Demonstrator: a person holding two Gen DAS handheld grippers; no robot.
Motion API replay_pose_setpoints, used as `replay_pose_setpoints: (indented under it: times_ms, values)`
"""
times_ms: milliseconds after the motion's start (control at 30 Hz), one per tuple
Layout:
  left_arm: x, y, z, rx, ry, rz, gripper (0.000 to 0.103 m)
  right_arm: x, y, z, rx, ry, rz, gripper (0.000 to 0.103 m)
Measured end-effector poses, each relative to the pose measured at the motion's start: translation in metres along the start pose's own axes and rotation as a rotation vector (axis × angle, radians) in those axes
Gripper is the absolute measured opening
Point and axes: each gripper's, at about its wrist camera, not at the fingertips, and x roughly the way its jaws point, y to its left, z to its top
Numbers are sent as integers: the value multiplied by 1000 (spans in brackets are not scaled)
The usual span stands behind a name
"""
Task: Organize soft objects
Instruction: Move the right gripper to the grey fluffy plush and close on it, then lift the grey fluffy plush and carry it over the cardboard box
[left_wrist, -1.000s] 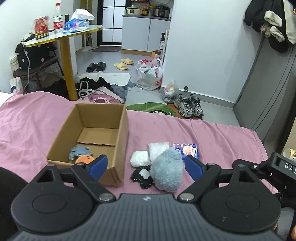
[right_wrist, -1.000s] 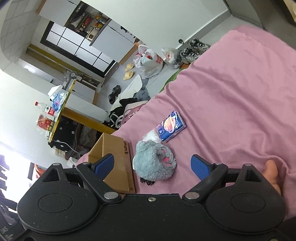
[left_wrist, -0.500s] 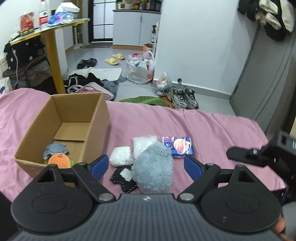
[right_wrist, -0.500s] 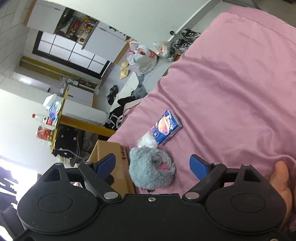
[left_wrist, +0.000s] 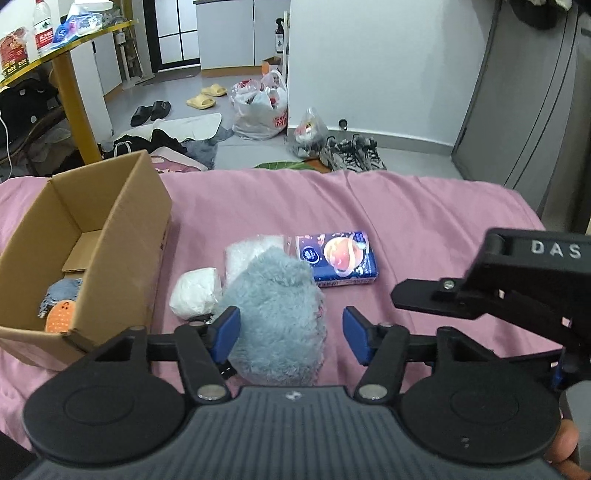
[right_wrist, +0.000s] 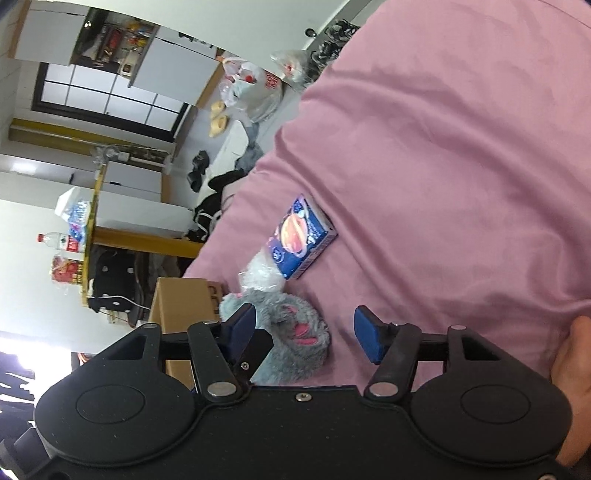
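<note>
On the pink sheet (left_wrist: 424, 206), a brown cardboard box (left_wrist: 122, 236) stood at the left, holding a flat orange piece (left_wrist: 61, 315). Just right lay a white wad (left_wrist: 194, 297), then the shaggy grey plush (left_wrist: 277, 314), long axis running near to far, between the left gripper (left_wrist: 290, 330)'s spread blue pads. A glossy blue packet (left_wrist: 341, 258) lay beyond. The right gripper (right_wrist: 304, 332) also gaped.

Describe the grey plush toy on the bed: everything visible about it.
The grey plush toy is a shaggy blue-grey bundle with pink paw-like patches, lying on the pink bedsheet beside the cardboard box. It sits between the open left gripper fingers, ungripped, overlapping a clear bag and beside a white bundle.
</note>
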Motion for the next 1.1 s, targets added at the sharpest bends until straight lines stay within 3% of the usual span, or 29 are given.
replay_pose_setpoints:
  times_ms: [200,400,667,900,1100]
  values:
    - [11,-4,-1,26,-5,57,56,5,-5,2,25,12,-14,59]
    - [20,13,2,-13,23,113,38,19,0,4,15,43,-31,59]
    - [16,32,4,-89,46,67,38,37,13,0,-29,86,-38,59]
    - [15,50,4,-178,47,5,36,49,17,-4,-22,132,-28,47]
    - [16,64,5,-266,65,-37,35,49,15,-5,-5,144,-35,47]
